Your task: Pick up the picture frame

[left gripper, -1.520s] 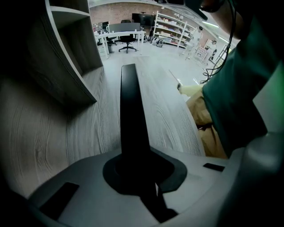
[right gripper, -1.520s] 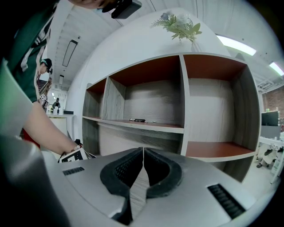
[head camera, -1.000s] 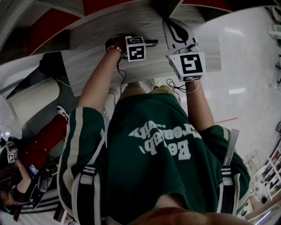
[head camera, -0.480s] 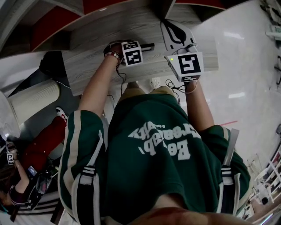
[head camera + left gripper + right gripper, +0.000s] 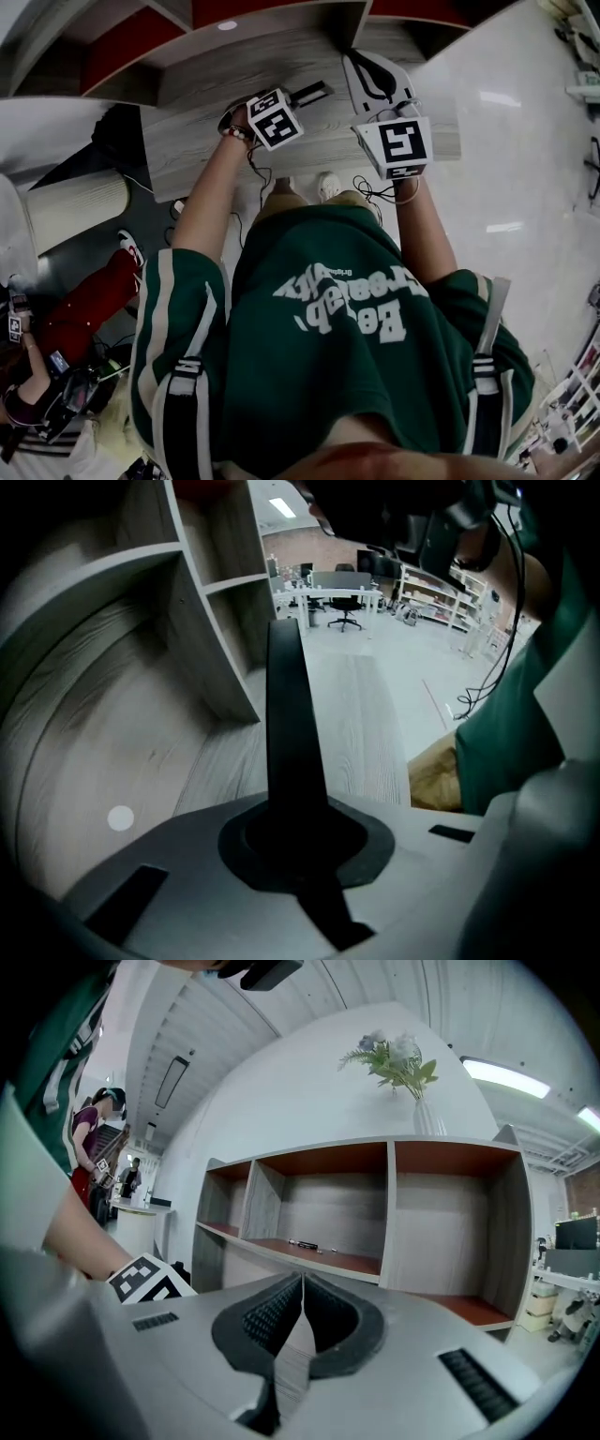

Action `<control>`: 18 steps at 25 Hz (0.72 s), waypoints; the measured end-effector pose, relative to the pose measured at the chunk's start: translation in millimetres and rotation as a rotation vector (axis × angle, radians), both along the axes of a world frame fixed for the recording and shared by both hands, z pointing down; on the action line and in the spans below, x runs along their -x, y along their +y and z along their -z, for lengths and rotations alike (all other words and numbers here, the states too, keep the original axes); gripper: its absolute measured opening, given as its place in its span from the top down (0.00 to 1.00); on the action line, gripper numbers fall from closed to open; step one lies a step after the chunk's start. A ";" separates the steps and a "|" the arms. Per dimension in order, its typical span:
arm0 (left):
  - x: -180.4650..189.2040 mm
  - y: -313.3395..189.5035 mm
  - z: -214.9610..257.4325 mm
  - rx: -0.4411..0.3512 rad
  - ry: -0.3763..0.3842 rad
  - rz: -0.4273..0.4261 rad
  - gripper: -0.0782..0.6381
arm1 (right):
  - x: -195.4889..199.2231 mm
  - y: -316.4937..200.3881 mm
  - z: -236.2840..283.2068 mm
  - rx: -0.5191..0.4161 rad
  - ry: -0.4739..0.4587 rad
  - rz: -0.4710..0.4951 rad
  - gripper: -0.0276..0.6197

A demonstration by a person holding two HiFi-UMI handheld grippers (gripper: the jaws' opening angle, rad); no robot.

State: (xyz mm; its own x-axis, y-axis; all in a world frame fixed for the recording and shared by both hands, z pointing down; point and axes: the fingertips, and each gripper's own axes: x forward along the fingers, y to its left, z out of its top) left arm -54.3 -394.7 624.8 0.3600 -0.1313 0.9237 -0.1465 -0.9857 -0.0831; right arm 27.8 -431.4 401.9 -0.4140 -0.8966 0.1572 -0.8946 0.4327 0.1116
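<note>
1. Left tongs [image 5: 295, 829]: the jaws stand narrow, clamped on the picture frame [image 5: 286, 705]. In the left gripper view the frame shows edge-on, a thin dark slab rising straight out from between the pads.
2. Head view: the left tongs [image 5: 292, 101] are in my left hand [image 5: 240, 116], marker cube on top. The frame [image 5: 312, 92] sticks out past the cube as a short dark bar, over the grey wood-grain top [image 5: 187, 141]. I cannot tell whether its far end touches the wood.
3. Right tongs [image 5: 301, 1283]: jaws closed together. The ribbed pads [image 5: 267, 1314] meet at the tips with nothing between them.
4. Head view: the right tongs [image 5: 356, 56] sit just beside the left ones, over the same wood top, apart from the frame.
5. The right gripper view looks about level at a shelf unit [image 5: 394, 1204] with open compartments. A few small dark items [image 5: 302, 1244] lie on its middle board.
6. A vase of flowers [image 5: 401, 1063] stands on top of the unit.
7. A second person in red [image 5: 84, 309] is at the lower left of the head view, well apart from the work.
</note>
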 end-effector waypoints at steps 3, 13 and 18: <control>6.6 -7.1 16.9 -0.055 0.056 0.089 0.85 | 6.5 2.9 5.3 -0.015 0.003 0.020 0.91; 18.6 10.8 91.1 -0.186 0.276 0.358 0.85 | 12.4 38.0 28.7 -0.048 0.017 0.076 0.91; -3.9 37.2 140.0 -0.255 0.414 0.425 0.85 | -7.2 69.3 46.1 -0.076 0.011 0.092 0.91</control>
State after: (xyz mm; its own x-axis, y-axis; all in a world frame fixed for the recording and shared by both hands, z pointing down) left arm -50.4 -357.5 484.8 0.5477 -0.5384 0.6404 -0.5903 -0.7912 -0.1602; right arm 34.9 -362.2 355.8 -0.4940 -0.8643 0.0947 -0.8499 0.5030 0.1569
